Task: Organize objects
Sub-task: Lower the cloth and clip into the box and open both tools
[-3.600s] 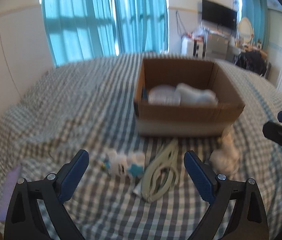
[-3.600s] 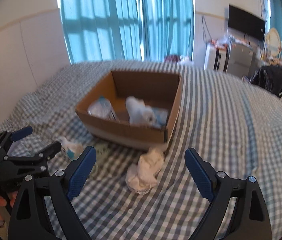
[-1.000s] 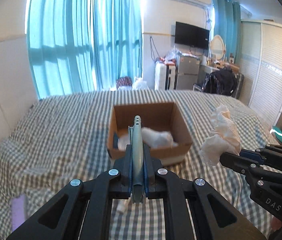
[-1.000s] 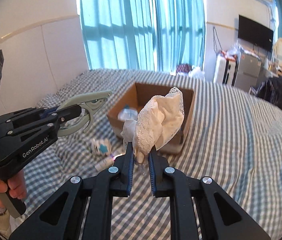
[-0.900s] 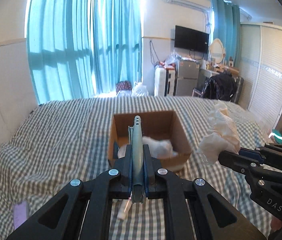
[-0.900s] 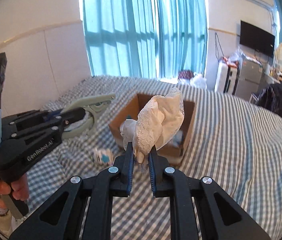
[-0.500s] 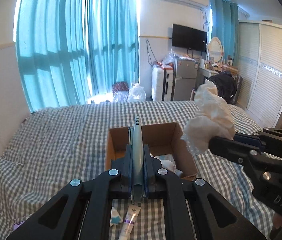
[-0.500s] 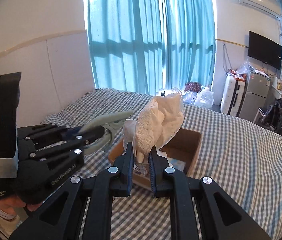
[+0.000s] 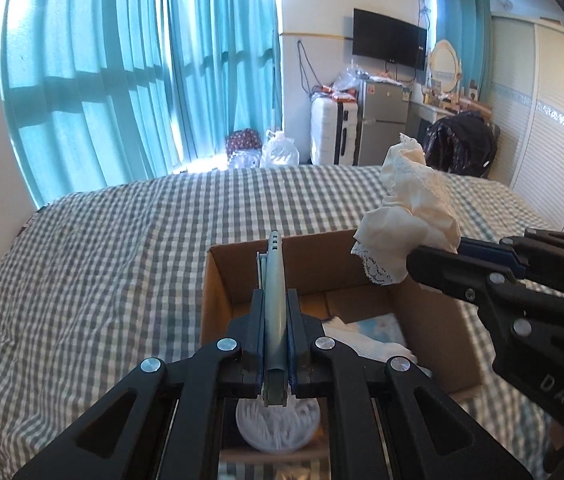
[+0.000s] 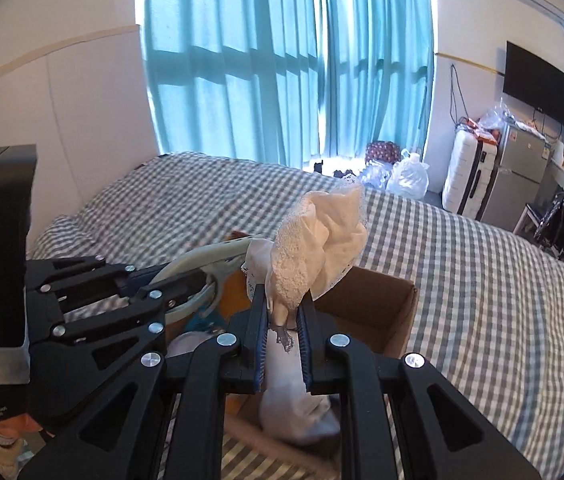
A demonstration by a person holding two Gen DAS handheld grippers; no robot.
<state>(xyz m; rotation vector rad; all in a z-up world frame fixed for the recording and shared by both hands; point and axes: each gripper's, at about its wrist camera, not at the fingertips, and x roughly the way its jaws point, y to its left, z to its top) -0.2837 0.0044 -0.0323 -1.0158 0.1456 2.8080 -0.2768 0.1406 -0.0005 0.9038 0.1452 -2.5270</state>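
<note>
— While the left claw (image 9: 275,344) is clenched on the pale green plastic clip (image 9: 273,280), where does that clip sit?

— It stands edge-on between the blue pads (image 9: 257,332), its tip reaching out over the open cardboard box (image 9: 217,280). From the right wrist view the same clip (image 10: 217,254) shows as a curved loop sticking out of the left claw (image 10: 177,280), just beside the cloth.

— And the right claw (image 10: 282,340)?

— Grasping the cream lace-edged cloth (image 10: 322,240); the bundle bulges up above the pads (image 10: 258,344). In the left wrist view the right claw (image 9: 434,256) comes in from the right, with the cloth (image 9: 410,216) hanging above the box's far right corner.

— What is inside the box?

— A white crumpled item (image 9: 366,344) and something pale blue (image 9: 378,326) behind it; I cannot tell what they are. A round clear tub of white sticks (image 9: 277,424) lies right under the left claw. The right wrist view shows the box (image 10: 374,304) below both claws, with a white bundle (image 10: 294,408) in it.

— And beyond that?

— The box rests on a bed with a grey and white checked cover (image 9: 101,260). Teal curtains (image 9: 141,80) hang behind, and a wall television (image 9: 389,44) is mounted above a small fridge (image 9: 382,120) and a white suitcase (image 9: 332,132)
</note>
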